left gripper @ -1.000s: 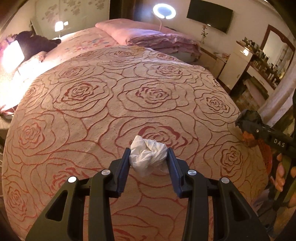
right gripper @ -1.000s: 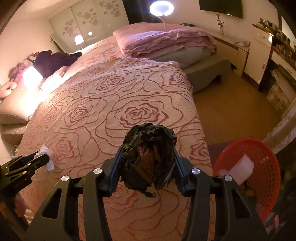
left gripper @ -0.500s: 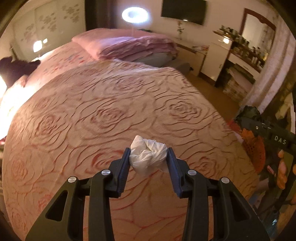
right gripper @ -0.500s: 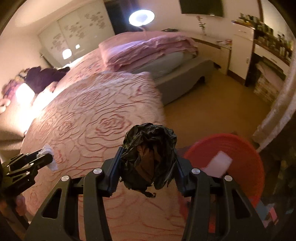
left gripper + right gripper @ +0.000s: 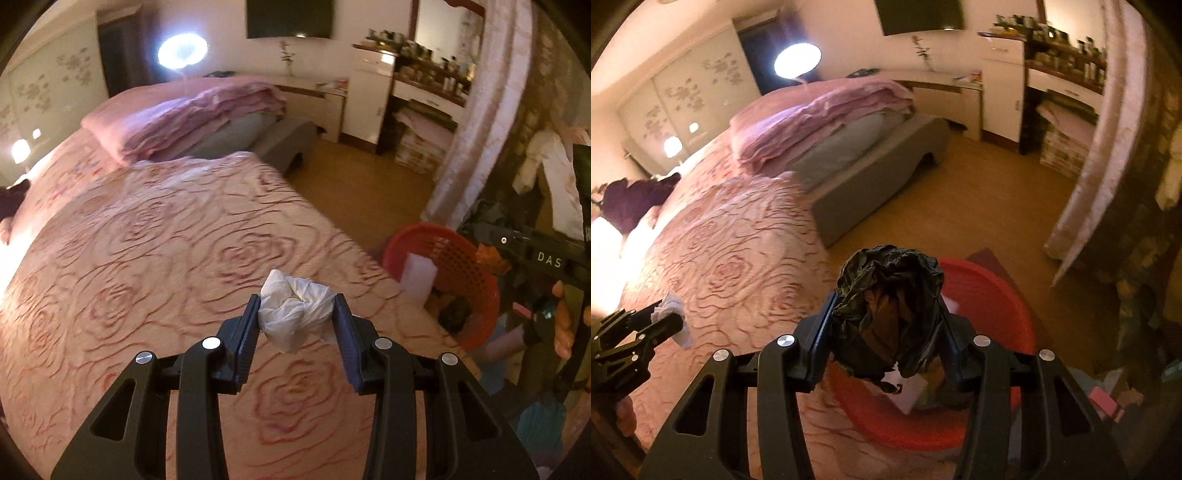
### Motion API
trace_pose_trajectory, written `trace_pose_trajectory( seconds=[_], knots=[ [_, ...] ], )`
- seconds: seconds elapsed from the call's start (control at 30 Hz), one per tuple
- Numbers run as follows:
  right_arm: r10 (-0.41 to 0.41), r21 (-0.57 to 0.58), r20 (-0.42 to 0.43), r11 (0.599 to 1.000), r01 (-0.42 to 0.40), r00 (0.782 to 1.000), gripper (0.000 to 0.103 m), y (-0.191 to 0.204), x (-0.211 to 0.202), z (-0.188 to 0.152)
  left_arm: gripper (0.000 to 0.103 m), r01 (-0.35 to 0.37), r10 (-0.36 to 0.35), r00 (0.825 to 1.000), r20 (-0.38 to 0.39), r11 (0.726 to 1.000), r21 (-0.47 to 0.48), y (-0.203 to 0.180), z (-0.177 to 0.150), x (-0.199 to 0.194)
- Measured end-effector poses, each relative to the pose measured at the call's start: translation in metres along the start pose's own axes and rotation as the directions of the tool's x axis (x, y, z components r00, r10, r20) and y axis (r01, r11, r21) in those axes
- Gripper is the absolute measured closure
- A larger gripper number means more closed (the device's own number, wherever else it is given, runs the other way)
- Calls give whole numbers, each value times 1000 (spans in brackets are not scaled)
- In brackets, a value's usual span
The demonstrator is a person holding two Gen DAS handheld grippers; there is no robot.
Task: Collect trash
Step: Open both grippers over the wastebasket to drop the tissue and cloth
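The left claw [image 5: 296, 317] grips a crumpled white tissue wad [image 5: 295, 312] above the rose-patterned pink bedspread [image 5: 155, 258], near the bed edge beside the round red plastic mesh basket [image 5: 469, 258]. The right claw [image 5: 886, 314] clamps a crumpled black plastic bag [image 5: 888, 314] directly over that basket [image 5: 997, 295], which stands on the floor against the bed and holds a white foam block [image 5: 419, 275].

Crinkled glossy black plastic bag [image 5: 886, 314]; perforated red plastic basket [image 5: 461, 266].

The basket [image 5: 480, 266] stands on the floor [image 5: 979, 206] right of the bed [image 5: 147, 258].
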State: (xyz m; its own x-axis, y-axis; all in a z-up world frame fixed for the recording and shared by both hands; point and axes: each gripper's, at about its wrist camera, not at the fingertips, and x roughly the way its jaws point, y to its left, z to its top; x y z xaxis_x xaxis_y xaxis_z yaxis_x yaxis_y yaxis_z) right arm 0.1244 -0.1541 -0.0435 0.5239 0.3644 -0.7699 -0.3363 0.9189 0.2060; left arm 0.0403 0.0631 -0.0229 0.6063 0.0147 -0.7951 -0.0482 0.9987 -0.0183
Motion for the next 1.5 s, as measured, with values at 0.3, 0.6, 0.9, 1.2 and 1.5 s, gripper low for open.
trace_pose_trajectory(
  seconds=[0.3,0.6,0.9,1.2,1.5],
  knots=[
    [-44,66,-5,997,44,999,55,-35,-3,-12,65,94,-91,995,-39,991,94,-52,20,30],
    [-51,113,-16,992,52,999,55,-59,1,-22,65,159,-145,985,-92,971,176,-104,31,65],
    [-49,143,-40,988,54,998,55,-78,11,-27,37,206,-183,973,-140,963,175,-124,29,86],
    [-33,144,-48,989,39,998,54,-76,17,-27,27,139,-124,986,-107,979,146,-107,33,76],
    [-3,141,-46,990,10,999,33,-62,25,-21,25,86,-81,995,-65,993,76,-79,36,61]
  ],
)
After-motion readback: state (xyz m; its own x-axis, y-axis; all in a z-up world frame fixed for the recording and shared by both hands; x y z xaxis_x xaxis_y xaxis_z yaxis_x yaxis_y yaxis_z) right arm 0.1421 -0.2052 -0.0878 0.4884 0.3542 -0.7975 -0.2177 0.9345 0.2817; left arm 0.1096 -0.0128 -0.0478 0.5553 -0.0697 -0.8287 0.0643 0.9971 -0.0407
